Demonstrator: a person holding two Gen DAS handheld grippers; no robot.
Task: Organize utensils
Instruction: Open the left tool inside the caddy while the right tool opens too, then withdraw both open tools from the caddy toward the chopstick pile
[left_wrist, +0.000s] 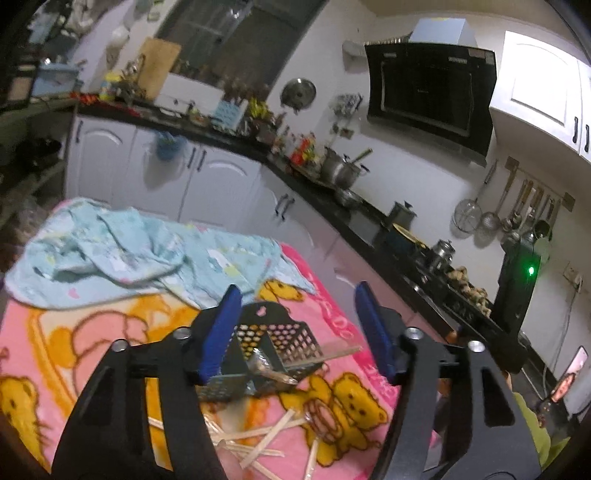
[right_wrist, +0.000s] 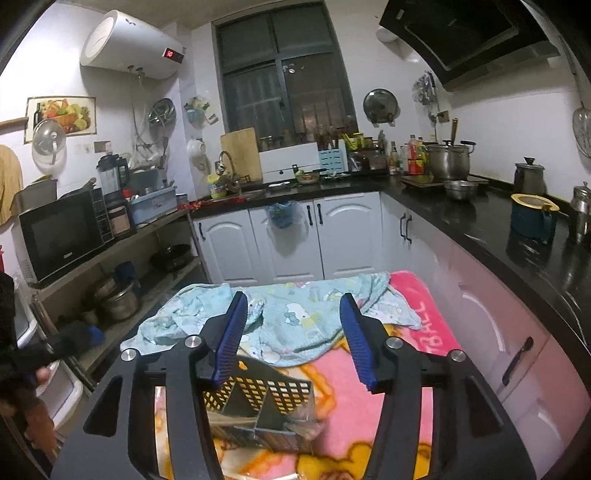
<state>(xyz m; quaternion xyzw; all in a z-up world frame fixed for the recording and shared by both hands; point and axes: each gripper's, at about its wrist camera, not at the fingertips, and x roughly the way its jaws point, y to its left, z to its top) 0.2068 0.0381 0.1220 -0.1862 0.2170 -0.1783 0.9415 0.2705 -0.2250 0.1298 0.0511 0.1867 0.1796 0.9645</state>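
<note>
Right now my left claw (left_wrist: 295, 325) hangs released, its blue fingers (left_wrist: 221, 332) spread wide above the pink bear blanket (left_wrist: 74, 332), gripping nothing. On the far left a pale blue cloth (left_wrist: 129, 251) lies crumpled on the blanket. Between my fingers sits the black perforated utensil holder (left_wrist: 280, 332), with a metal spoon (left_wrist: 273, 373) and a stick (left_wrist: 332, 352) poking out of it toward the right. Loose wooden sticks (left_wrist: 258, 439) lie scattered on the near side of it. My right claw (right_wrist: 293, 332) is likewise spread and bare, hovering above the same holder (right_wrist: 258, 406), its divided compartments showing below.
</note>
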